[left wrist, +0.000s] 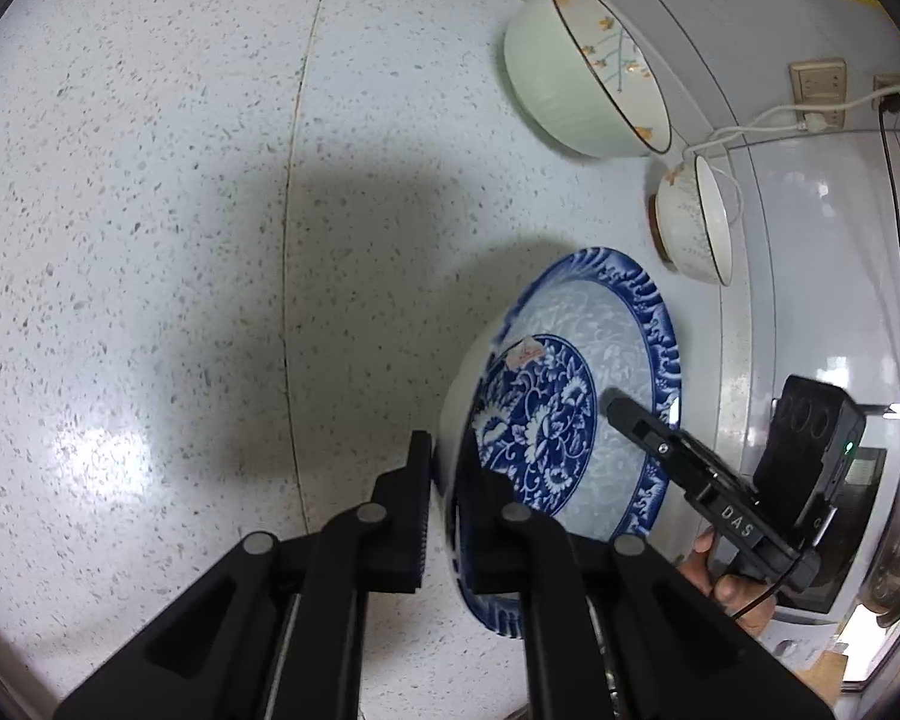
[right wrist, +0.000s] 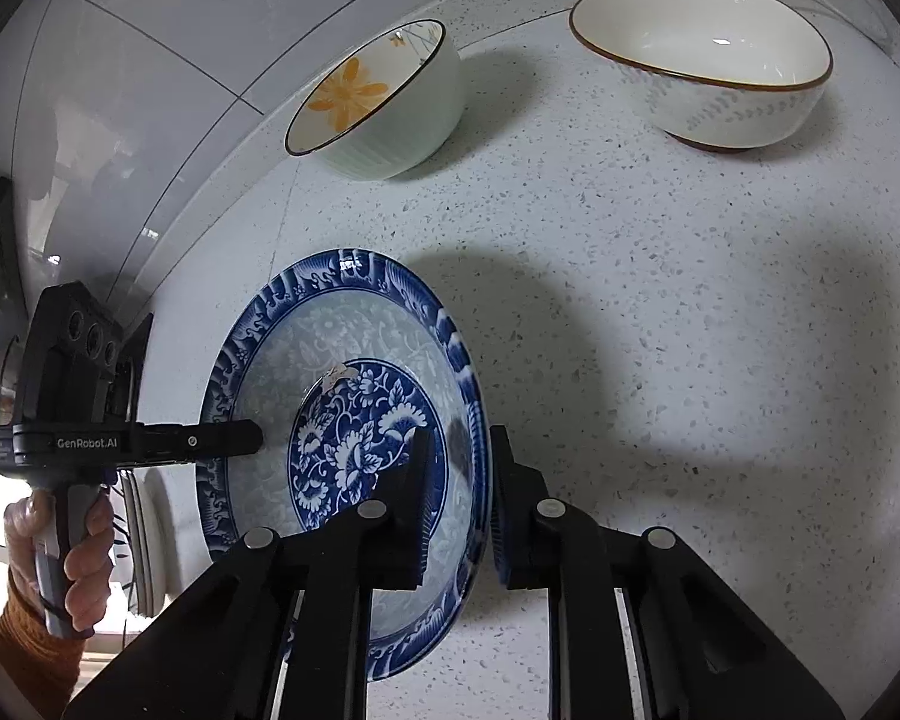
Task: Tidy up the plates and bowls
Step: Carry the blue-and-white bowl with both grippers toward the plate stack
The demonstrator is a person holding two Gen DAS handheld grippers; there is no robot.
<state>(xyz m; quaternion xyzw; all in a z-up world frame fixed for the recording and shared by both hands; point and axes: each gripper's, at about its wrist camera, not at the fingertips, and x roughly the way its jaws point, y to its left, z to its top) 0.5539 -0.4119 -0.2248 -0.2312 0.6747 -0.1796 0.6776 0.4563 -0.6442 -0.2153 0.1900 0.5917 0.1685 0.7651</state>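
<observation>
**Two grippers clamped on one blue plate**

Three dishes sit on the speckled white countertop (right wrist: 660,312), which I take first as the biggest thing in view; it runs back to a raised lip under the grey tiled wall (right wrist: 120,60).

Next in size is the blue-and-white floral plate (right wrist: 354,372), lying on the counter near that back edge, with a small torn sticker on its centre pattern. Both of my tools are on it. My left gripper (left wrist: 447,468) has its jaws drawn narrow over the plate's rim, one finger outside and one inside. My right gripper (right wrist: 459,474) grips the opposite rim the same way, the rim pinched between its pads. From each wrist view I see the other gripper's finger reaching over the plate, with a hand (right wrist: 84,546) wrapped round its handle.

Then the white bowl with a brown rim (right wrist: 714,60), standing well apart from the plate towards the back edge.

Smaller, the pale green bowl with an orange flower inside (right wrist: 378,102), close against the counter's back lip, beside the white bowl but not touching it.
</observation>
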